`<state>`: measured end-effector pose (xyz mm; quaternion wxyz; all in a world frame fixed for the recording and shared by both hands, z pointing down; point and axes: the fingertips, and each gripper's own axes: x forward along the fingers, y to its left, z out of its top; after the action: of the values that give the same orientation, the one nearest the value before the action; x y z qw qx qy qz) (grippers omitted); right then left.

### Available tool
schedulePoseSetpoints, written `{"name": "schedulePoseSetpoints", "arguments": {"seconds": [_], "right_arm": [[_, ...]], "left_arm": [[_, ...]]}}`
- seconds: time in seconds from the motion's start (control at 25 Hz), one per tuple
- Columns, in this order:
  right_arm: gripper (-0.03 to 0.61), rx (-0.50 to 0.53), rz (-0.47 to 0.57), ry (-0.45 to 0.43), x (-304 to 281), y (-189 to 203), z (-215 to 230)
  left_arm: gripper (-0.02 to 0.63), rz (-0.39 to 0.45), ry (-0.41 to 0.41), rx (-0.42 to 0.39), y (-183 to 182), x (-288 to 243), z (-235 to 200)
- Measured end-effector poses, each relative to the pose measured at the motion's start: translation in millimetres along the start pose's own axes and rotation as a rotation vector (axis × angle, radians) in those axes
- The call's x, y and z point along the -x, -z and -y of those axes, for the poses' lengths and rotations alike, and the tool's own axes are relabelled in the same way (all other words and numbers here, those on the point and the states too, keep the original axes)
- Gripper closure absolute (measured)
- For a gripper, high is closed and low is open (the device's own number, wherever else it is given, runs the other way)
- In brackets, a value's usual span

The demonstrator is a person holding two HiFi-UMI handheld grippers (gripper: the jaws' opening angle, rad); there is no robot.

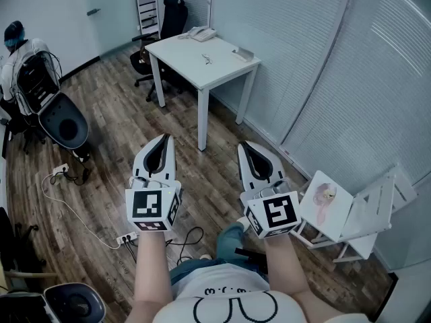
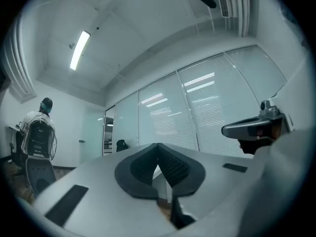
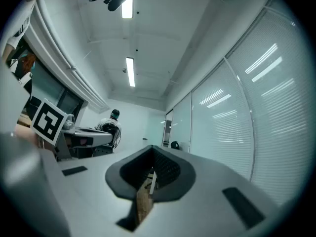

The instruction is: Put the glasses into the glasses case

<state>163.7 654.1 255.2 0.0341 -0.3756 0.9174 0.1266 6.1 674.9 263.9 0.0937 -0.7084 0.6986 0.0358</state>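
A pair of glasses (image 1: pixel 207 59) lies on the white table (image 1: pixel 176 48) far ahead across the room. A pale flat object (image 1: pixel 241 54) near the table's right edge may be the glasses case; it is too small to be sure. My left gripper (image 1: pixel 162 142) and right gripper (image 1: pixel 252 147) are held side by side at chest height, well short of the table, both pointing toward it. Both are shut with nothing in them. In the left gripper view the jaws (image 2: pixel 158 148) meet at the tip, and in the right gripper view the jaws (image 3: pixel 152 150) do the same.
A white phone-like device (image 1: pixel 201 33) sits at the table's far end, with a black office chair (image 1: pixel 168 12) behind it. A person with a backpack (image 1: pixel 27 59) stands at the left. Cables and a power strip (image 1: pixel 124 237) lie on the wood floor. A small white folding stand (image 1: pixel 340 210) is at my right.
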Motion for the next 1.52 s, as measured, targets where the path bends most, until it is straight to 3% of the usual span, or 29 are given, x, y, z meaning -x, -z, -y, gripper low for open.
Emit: {"name": "schedulePoseSetpoints", "arguments": {"seconds": [0.32,0.56,0.92,1.28,1.52], "right_arm": [[0.569,-0.01,-0.01,0.05,-5,9,22],[0.569,-0.066,0.015,0.074,-31,18,51],[0.568,-0.09,-0.038,0.07,-136,54,136],[0.568,-0.105,-0.076,0.001,-270,106,259],[0.568,-0.109,-0.067,-0.018,-325,126,302]], "left_arm": [[0.597,-0.018,0.026,0.016,11,-18,0],[0.597,-0.033,0.071,0.0,18,-65,2],[0.597,-0.087,0.086,-0.012,44,-200,-12],[0.597,-0.142,0.059,0.021,90,-379,-12],[0.597,-0.195,0.024,-0.002,115,-444,-17]]}}
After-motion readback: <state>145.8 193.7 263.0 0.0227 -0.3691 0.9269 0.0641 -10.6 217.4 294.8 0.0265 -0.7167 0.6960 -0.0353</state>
